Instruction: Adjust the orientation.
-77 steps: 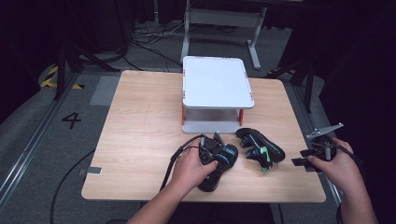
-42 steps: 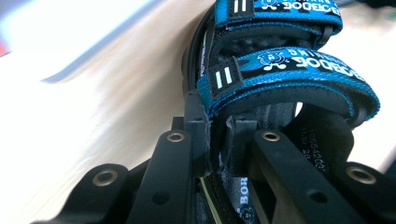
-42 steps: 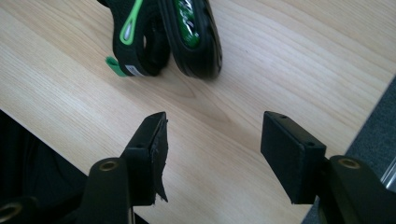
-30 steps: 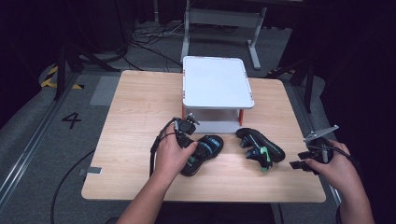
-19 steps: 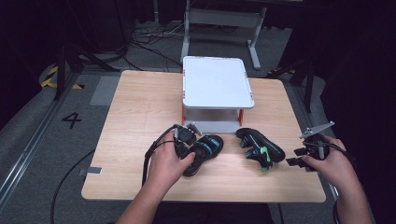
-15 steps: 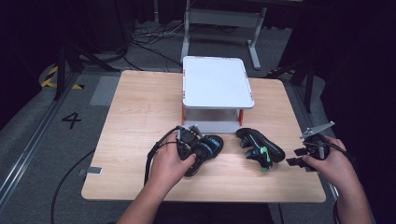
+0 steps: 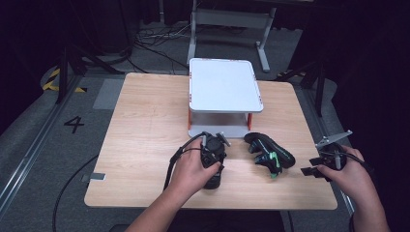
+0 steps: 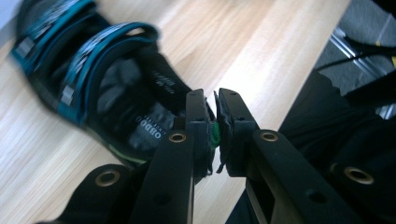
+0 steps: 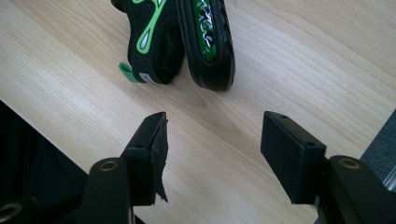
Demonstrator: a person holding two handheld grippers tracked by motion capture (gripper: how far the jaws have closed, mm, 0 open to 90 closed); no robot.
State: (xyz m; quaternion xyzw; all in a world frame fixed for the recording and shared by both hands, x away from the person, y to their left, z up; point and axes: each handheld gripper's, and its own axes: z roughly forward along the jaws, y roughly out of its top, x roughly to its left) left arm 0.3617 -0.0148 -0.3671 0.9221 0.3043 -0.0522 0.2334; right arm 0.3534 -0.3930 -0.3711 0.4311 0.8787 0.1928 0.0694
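Observation:
A black sandal with teal straps [image 8: 107,84] lies on the wooden table [image 7: 145,145], near its front edge. My left gripper [image 8: 215,107] is shut on the small green tab [image 8: 214,134] at the sandal's heel. From above, the left gripper [image 7: 213,157] and hand cover most of that sandal [image 7: 214,181]. A black and green pair of sandals [image 7: 270,152] lies to its right, one on its side with the sole [image 9: 208,28] showing. My right gripper [image 9: 212,140] hovers open over bare wood just short of the pair, near the table's right front corner [image 7: 313,171].
A white two-level stand [image 7: 225,92] with orange posts occupies the middle back of the table. A cable [image 7: 176,157] loops from the left gripper. Past the table's near edge is the person's dark clothing [image 8: 327,140], and grey floor with rails surrounds the table.
The left hand has moved right and nearer, swinging the teal sandal round with it. The right gripper has edged slightly inward.

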